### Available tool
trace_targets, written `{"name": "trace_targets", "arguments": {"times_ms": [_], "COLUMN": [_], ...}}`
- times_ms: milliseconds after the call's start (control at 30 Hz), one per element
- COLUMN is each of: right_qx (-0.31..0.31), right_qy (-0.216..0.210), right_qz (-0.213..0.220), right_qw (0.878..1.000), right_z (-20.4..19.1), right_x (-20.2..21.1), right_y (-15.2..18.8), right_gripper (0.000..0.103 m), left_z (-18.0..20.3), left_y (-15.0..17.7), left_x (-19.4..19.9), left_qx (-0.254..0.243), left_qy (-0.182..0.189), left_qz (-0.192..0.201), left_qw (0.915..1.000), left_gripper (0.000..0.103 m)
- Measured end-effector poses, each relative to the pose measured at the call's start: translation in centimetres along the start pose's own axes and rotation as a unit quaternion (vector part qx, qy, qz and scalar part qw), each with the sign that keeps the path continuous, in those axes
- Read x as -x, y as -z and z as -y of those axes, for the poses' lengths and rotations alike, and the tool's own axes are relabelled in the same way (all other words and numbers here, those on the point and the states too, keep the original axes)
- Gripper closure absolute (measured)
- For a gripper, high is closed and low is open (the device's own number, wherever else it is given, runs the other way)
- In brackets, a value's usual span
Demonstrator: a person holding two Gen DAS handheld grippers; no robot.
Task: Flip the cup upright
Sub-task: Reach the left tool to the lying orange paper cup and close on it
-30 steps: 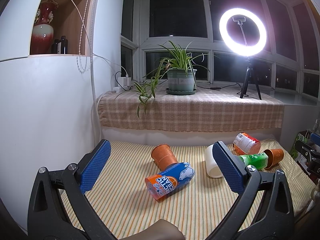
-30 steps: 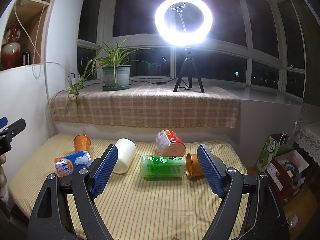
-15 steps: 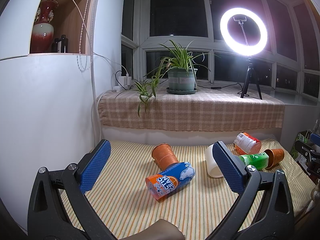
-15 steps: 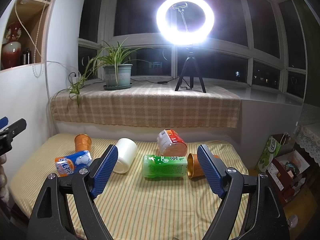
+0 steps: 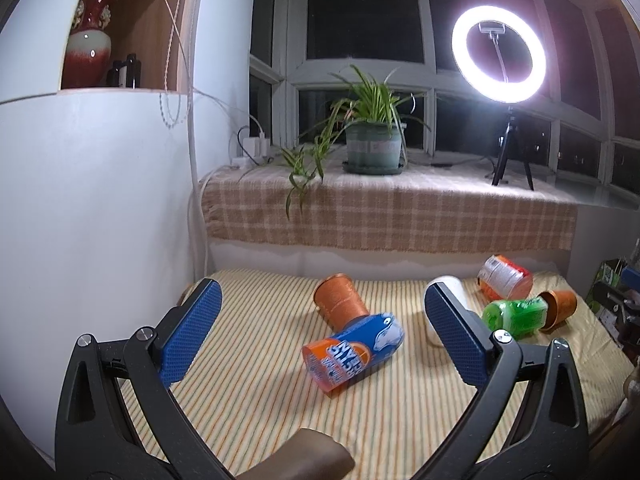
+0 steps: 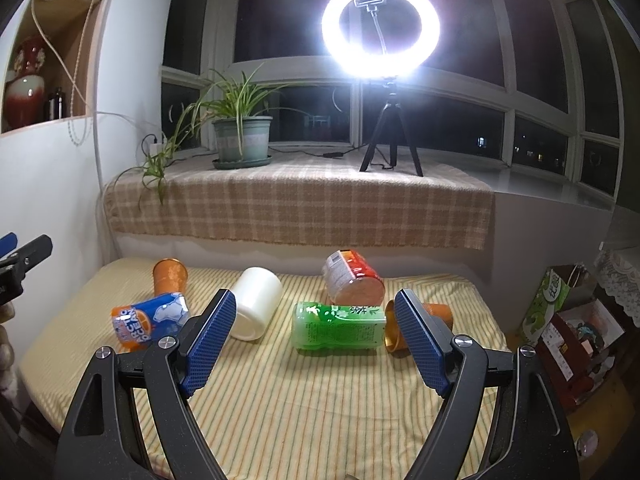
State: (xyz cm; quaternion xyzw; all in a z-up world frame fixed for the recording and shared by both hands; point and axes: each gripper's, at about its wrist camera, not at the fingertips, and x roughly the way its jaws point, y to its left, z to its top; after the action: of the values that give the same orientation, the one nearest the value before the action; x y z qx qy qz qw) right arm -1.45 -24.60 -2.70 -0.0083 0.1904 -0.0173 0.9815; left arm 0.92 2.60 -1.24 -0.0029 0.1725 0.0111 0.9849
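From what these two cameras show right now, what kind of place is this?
Probably a room in a home, at a bay window at night. A potted plant and a ring light stand on the cloth-covered window ledge, a vase sits in a wall shelf, and cups lie on a striped cloth below.

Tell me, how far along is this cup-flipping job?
Nothing looks done: the blue cup, white cup, green cup, red cup and both orange cups all lie on their sides. The left gripper and right gripper are open, holding nothing. Every flip is left.
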Motion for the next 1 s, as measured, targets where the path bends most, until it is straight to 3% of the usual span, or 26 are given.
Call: {"name": "trace_targets", "arguments": {"times_ms": [233, 400, 600, 833, 1000], "right_qx": [-0.007, -0.014, -0.020, -0.028, -0.033], "right_qy": [-0.007, -0.008, -0.002, 0.007, 0.013], "right_qz": [-0.013, -0.018, -0.025, -0.036, -0.044], "right_qw": [1.000, 1.000, 0.999, 0.999, 0.998], "right_z": [0.0, 0.3, 0.9, 1.7, 2.3], "right_x": [-0.8, -1.2, -1.4, -1.9, -2.2], "right_y": [0.3, 0.6, 1.0, 1.8, 2.2], "right_gripper": [0.022, 0.022, 0.022, 0.022, 0.022], "left_z": [-1.8, -3.7, -4.8, -4.9, -4.4], "left_y": [0.3, -0.1, 0.0, 1.2, 1.9], "left_x": [-3.4, -8.3, -14.3, -20.9, -24.7], "left_qx": [0.009, 0.069, 0.139, 0.214, 0.239], "left_qy": [0.013, 0.056, 0.095, 0.127, 0.130], "left_qz": [-0.063, -0.146, -0.221, -0.302, -0.334], "left_qw": [0.9979, 0.9854, 0.9605, 0.9203, 0.9025], "left_gripper": [0.000, 0.000, 0.000, 0.007, 0.008]}}
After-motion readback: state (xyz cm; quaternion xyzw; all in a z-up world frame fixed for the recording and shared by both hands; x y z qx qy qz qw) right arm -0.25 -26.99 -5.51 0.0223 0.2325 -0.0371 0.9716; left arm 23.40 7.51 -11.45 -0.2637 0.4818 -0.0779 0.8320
